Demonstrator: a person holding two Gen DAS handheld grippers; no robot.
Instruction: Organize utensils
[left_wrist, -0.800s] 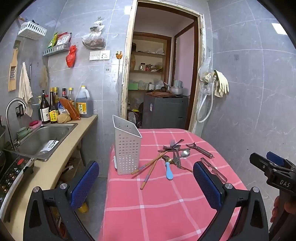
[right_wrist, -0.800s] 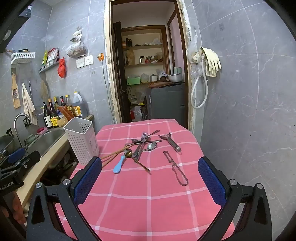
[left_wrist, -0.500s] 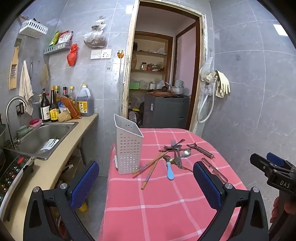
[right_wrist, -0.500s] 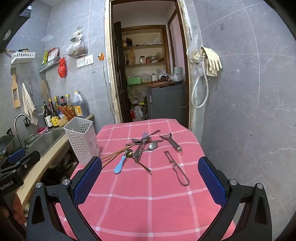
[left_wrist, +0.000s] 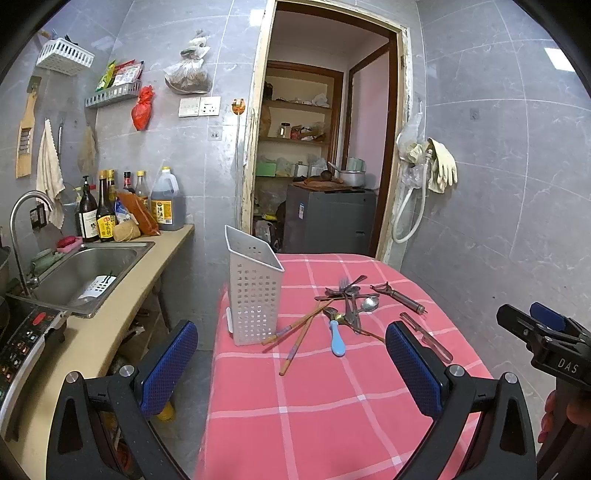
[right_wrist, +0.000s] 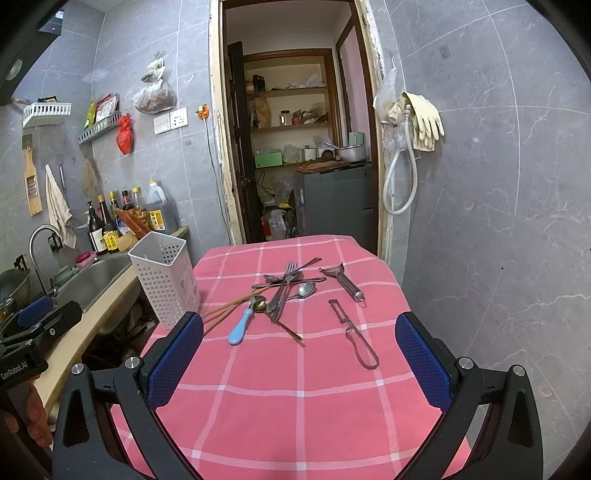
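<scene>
A pile of utensils (left_wrist: 347, 306) lies on the pink checked tablecloth (left_wrist: 314, 398): forks, spoons, wooden chopsticks (left_wrist: 295, 332), a blue-handled spoon (left_wrist: 337, 338) and two peelers (left_wrist: 399, 298). A white perforated holder (left_wrist: 253, 291) stands upright at the table's left edge. In the right wrist view the pile (right_wrist: 286, 286), the blue-handled spoon (right_wrist: 240, 326), the peelers (right_wrist: 354, 334) and the holder (right_wrist: 166, 282) show too. My left gripper (left_wrist: 291, 365) is open and empty, short of the pile. My right gripper (right_wrist: 299, 354) is open and empty, above the near table.
A counter with a steel sink (left_wrist: 85, 269), tap and sauce bottles (left_wrist: 107, 214) runs along the left. An open doorway (left_wrist: 317, 155) with shelves and a grey cabinet lies behind the table. Rubber gloves and a hose (left_wrist: 424, 173) hang on the right wall.
Both views have shifted slightly; the grippers stay open and nothing on the table has moved.
</scene>
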